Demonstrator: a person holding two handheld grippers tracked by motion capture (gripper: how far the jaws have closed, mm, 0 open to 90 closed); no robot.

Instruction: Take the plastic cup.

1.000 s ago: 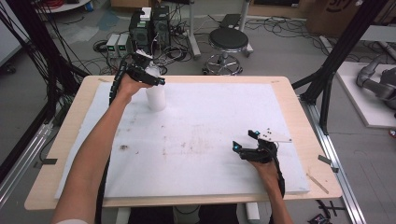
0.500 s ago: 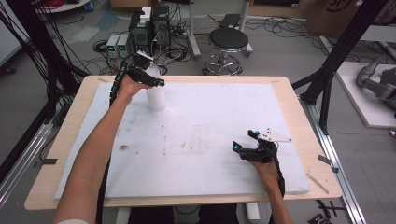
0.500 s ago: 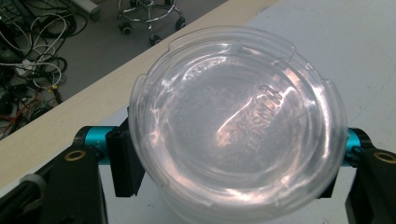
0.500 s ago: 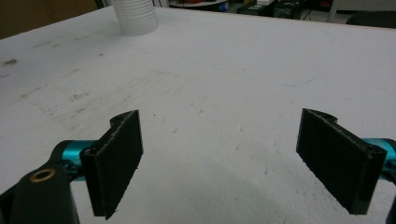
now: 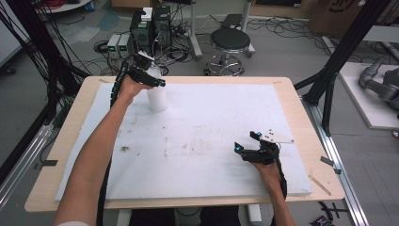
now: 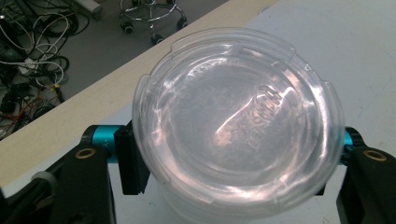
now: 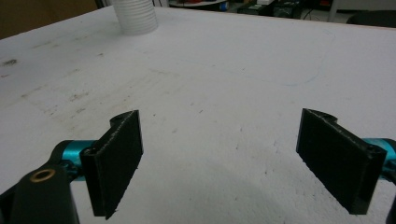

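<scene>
Left gripper [image 6: 233, 158] just closed, pinching clear lidded cup [image 6: 236, 123] centre frame, cup base cut off below, right gripper [image 7: 219, 154] spread wide above white mat [image 7: 243, 70].

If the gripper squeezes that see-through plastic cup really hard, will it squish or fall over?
Probably it would squish: the cup looks thin, clear plastic, so its wall may dent. The left gripper has just been closing its jaws, which sit against the cup's sides. It seems light, and taller than wide, so a sideways push might tip it. Its lid may stiffen the rim.
</scene>
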